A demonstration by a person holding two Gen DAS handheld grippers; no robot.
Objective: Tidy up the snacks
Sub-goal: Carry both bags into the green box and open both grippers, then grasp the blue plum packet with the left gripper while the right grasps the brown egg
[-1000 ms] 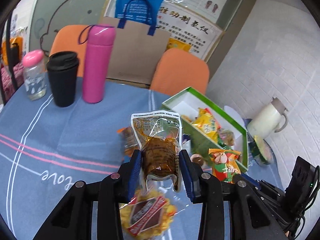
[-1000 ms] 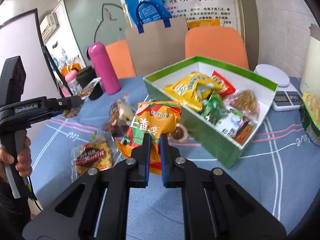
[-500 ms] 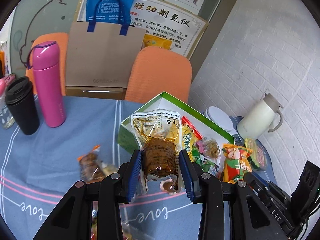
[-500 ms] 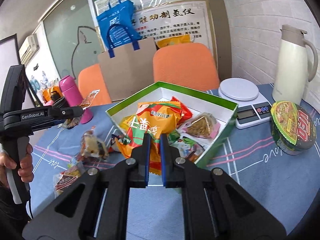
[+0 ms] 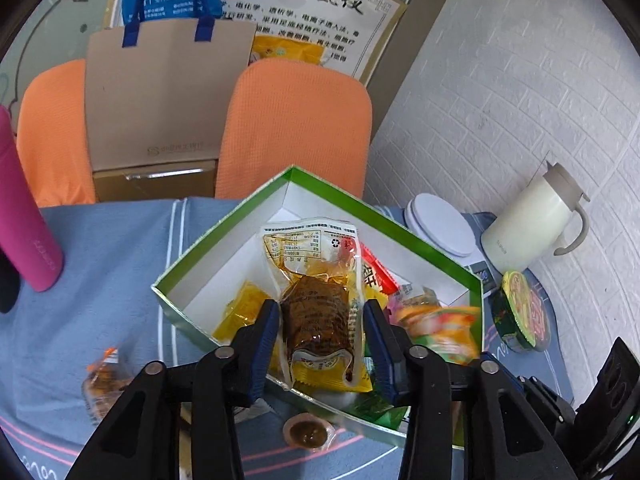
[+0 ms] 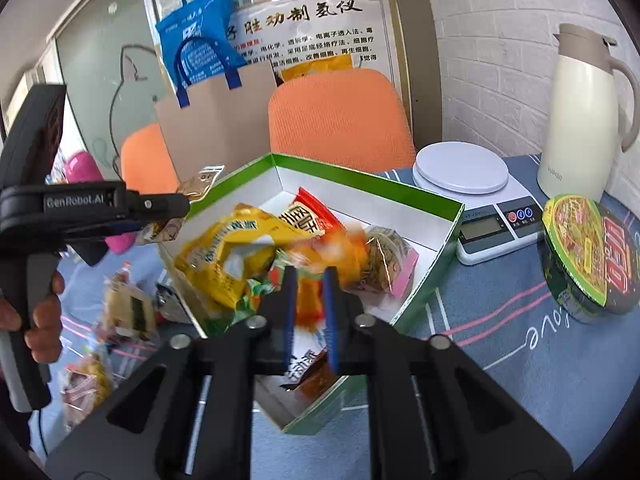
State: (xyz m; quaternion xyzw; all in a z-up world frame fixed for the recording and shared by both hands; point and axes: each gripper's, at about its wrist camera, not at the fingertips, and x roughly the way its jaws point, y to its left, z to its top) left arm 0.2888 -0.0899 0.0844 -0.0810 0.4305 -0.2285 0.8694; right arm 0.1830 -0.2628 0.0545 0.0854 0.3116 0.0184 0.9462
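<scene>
Blue pads of the left gripper (image 5: 320, 344) press on both sides of a clear packet of brown food (image 5: 316, 308), which hangs over the near part of the green box (image 5: 224, 232). Seen from the right wrist, the right gripper (image 6: 308, 312) has its jaws a little apart with an orange packet (image 6: 320, 256) between them; the packet is blurred, and whether the pads still grip it cannot be told. That packet is above the box's near end, over other snacks already inside: a yellow bag (image 6: 232, 256), a red packet (image 6: 308, 216) and a pale wrapped snack with pink edge (image 6: 388, 260). Outside the box, on the blue tablecloth (image 5: 100, 264), a small round sauce cup (image 5: 308, 434) lies just beside the near wall, and more wrapped snacks (image 6: 128, 312) lie to the left. A hand (image 6: 36, 320) grips the left gripper's handle at the left edge of the right wrist view. Farther right stand a noodle bowl (image 6: 588, 256), a kitchen scale (image 6: 472, 184) and a cream jug (image 6: 580, 112). A pink bottle (image 5: 24, 208) stands at the far left. Beyond the table are two orange chairs (image 5: 296, 128) and a brown paper bag (image 5: 160, 96).
</scene>
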